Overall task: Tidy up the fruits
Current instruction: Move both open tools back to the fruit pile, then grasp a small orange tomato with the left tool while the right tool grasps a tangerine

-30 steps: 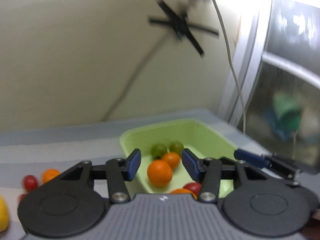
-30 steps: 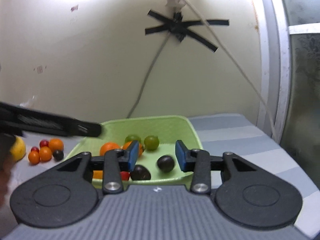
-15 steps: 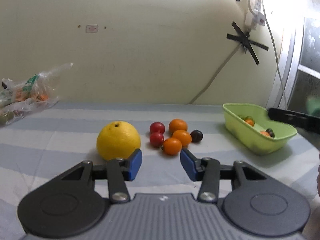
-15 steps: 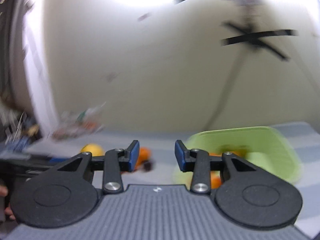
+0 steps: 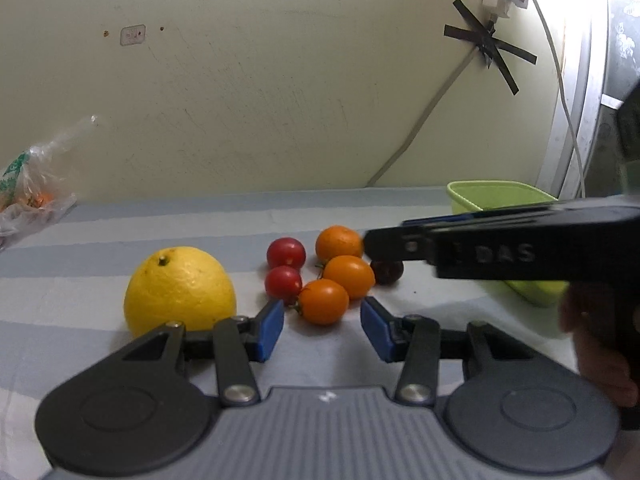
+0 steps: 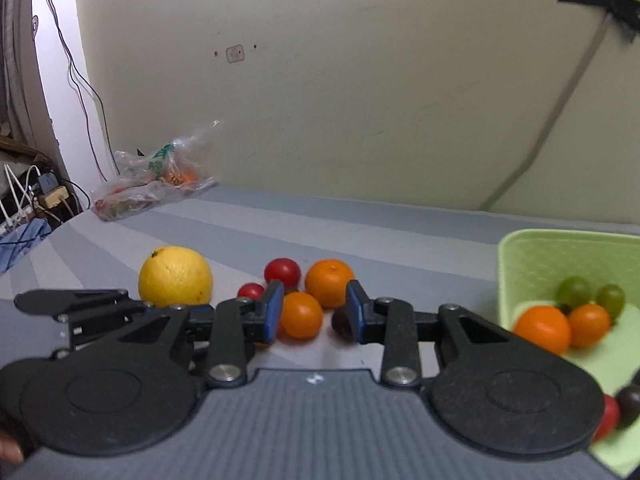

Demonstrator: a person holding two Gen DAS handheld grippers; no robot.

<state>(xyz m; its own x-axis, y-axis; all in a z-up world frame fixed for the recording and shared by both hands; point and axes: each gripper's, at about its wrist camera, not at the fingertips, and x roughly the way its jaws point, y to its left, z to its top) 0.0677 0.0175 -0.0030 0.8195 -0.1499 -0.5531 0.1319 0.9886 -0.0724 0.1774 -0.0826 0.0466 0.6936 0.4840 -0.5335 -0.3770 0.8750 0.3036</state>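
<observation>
Striped grey worktop (image 5: 100, 236) against a cream wall carries a loose cluster: large yellow citrus (image 5: 179, 292), red tomatoes (image 5: 286, 252), orange fruits (image 5: 348, 276) and one dark fruit (image 5: 387, 272), with the green basket (image 6: 560, 256) of sorted fruit to the right. Left tool (image 5: 322, 330) hovers narrowly open, empty, just short of the nearest orange fruit (image 5: 323, 306). Right tool (image 6: 315, 310) is closing, its pads either side of an orange fruit (image 6: 301, 315) without touching.

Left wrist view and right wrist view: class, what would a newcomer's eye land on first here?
Probably the big yellow citrus on the striped cloth, left of a cluster of small red and orange fruits. Next, the green tub at the right, already holding grapes and oranges. Both grippers, left gripper and right gripper, point at the cluster, empty.
</observation>
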